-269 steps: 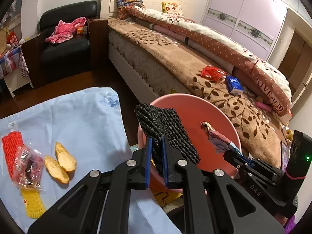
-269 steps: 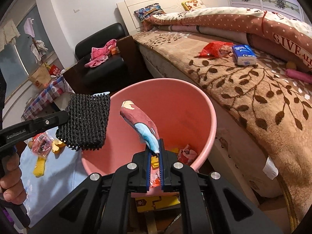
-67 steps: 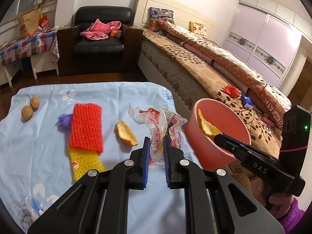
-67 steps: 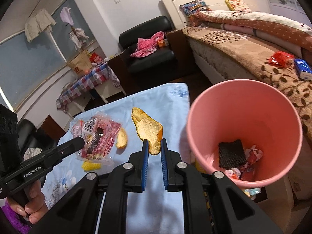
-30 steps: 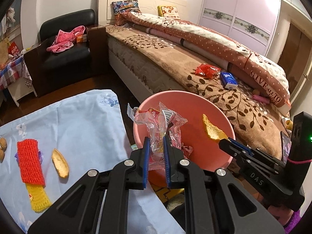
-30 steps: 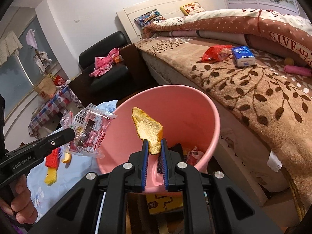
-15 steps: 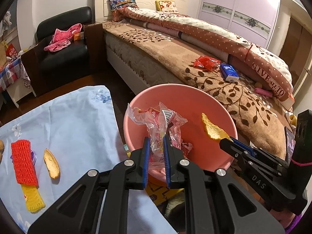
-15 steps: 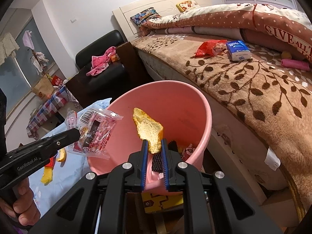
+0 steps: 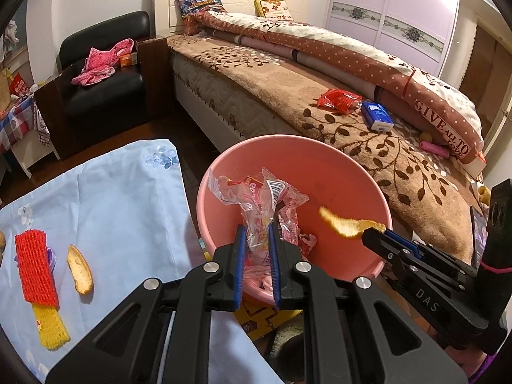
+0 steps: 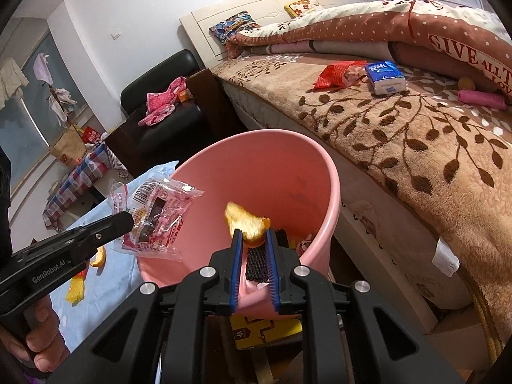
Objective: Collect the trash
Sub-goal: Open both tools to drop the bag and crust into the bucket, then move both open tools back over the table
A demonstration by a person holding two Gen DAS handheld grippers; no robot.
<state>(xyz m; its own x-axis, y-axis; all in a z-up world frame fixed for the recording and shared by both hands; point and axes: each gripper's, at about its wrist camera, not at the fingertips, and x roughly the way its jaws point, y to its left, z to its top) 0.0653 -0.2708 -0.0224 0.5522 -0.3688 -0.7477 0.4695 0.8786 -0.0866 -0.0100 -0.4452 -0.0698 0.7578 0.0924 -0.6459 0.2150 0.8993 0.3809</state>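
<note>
A pink bucket (image 9: 288,139) (image 10: 332,172) stands between the blue-clothed table and the bed. My left gripper (image 9: 256,228) (image 10: 126,219) is over its near rim, its jaws opening, with a crinkled clear-and-red snack wrapper (image 9: 259,198) (image 10: 153,211) still caught upright between the pads. My right gripper (image 10: 252,233) (image 9: 372,233) reaches over the bucket's mouth. An orange peel (image 10: 246,220) (image 9: 342,224) lies tipped and blurred across its fingertips, the pads still touching it. A black mesh piece (image 10: 256,262) and crumpled wrappers lie inside the bucket.
On the blue cloth (image 9: 112,192) lie a red foam net (image 9: 33,265), a yellow net (image 9: 51,323) and another peel (image 9: 80,268). The bed (image 9: 288,80) holds a red packet (image 9: 339,99) and a blue tissue pack (image 9: 377,115). A hand (image 10: 41,352) grips the left handle.
Both grippers' jaws stand slightly wider than before. The orange peel has tipped over from upright and sunk onto the right fingertips. The wrapper stays between the left pads.
</note>
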